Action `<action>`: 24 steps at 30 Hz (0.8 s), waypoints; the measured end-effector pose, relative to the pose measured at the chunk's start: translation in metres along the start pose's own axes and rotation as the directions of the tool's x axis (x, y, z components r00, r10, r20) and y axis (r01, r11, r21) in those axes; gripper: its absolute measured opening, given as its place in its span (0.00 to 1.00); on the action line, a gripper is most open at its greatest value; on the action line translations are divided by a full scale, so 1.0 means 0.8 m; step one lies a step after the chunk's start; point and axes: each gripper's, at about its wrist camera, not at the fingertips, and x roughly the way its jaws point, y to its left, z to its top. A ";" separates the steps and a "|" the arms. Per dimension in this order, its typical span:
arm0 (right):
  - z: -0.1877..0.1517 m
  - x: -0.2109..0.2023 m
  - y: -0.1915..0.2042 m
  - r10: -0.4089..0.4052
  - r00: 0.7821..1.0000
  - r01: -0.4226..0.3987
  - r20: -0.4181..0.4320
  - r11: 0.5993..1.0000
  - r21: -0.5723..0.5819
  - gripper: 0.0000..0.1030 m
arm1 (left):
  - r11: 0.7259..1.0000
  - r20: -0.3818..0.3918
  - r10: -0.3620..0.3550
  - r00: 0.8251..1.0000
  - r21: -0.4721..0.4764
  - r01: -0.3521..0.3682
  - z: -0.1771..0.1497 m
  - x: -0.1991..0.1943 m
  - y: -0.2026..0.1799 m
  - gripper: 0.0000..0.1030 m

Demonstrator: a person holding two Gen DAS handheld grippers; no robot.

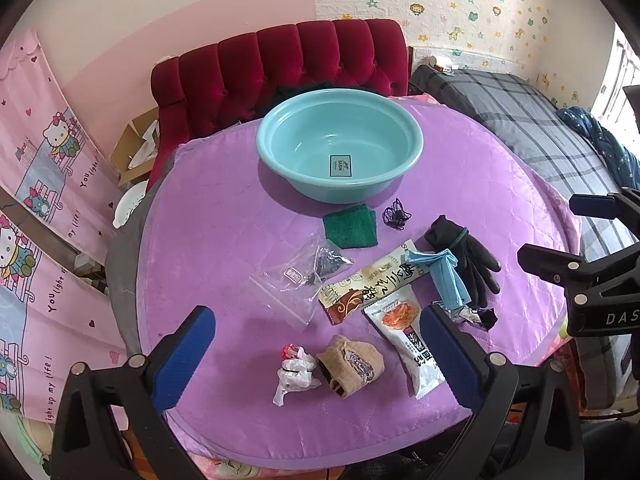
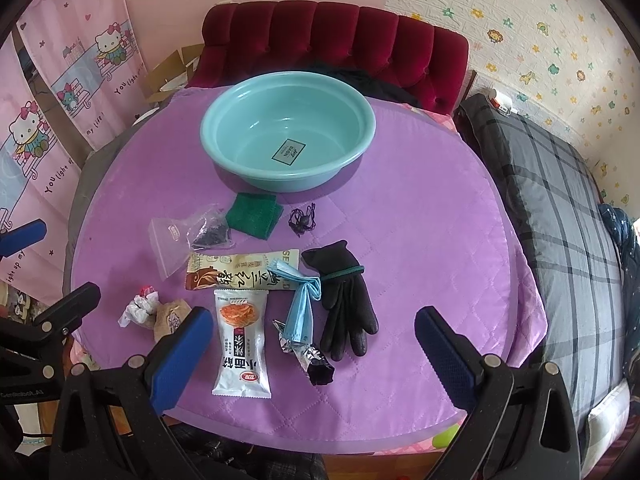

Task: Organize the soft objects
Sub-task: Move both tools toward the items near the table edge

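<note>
Both tools hang spread and empty over the bench's near edge. The left tool (image 1: 316,360) is nearer the knitted tan pouch (image 1: 352,364), lumpy and soft, lying just ahead between its fingers. The right tool (image 2: 314,354) faces the black gloves (image 2: 344,300), fingers pointing toward it. The smooth turquoise basin (image 1: 340,120) sits empty at the far edge.

my right gripper (image 2: 314,354) hangs over the near edge of the purple quilted table cover (image 2: 420,232), jaws spread wide, nothing between the blue pads (image 2: 182,354). between the pads lie a white snack packet (image 2: 242,344), a folded blue face mask (image 2: 302,300) and black gloves (image 2: 344,300). a long brown-and-cream packet (image 2: 240,270) lies crosswise just beyond the white one. further back: a green scouring pad (image 2: 252,214), a clear zip bag (image 2: 188,236), a dark cord (image 2: 302,220). a teal basin (image 2: 288,144) sits at the far side. my left gripper's (image 2: 24,236) blue pad shows at the left edge.
</note>
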 end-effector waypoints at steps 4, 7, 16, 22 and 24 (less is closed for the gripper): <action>0.001 0.001 0.000 0.000 1.000 0.000 -0.003 1.000 0.000 1.00 | 1.000 0.002 0.000 1.000 -0.001 0.000 0.000 0.001 0.001 1.00; 0.002 0.002 0.001 -0.001 1.000 0.001 -0.002 1.000 -0.001 1.00 | 1.000 0.002 0.000 1.000 0.001 0.000 0.001 0.002 0.002 1.00; 0.007 0.008 -0.003 0.005 1.000 -0.004 -0.006 1.000 0.006 1.00 | 1.000 -0.003 -0.001 1.000 -0.002 0.001 0.005 0.007 0.006 1.00; 0.009 0.010 -0.004 0.011 1.000 -0.011 -0.006 1.000 0.003 1.00 | 1.000 -0.003 0.002 1.000 -0.004 -0.002 0.005 0.009 0.008 1.00; 0.009 0.012 -0.004 0.011 1.000 -0.011 -0.007 1.000 0.001 1.00 | 1.000 -0.005 -0.001 1.000 -0.005 0.001 0.005 0.010 0.008 1.00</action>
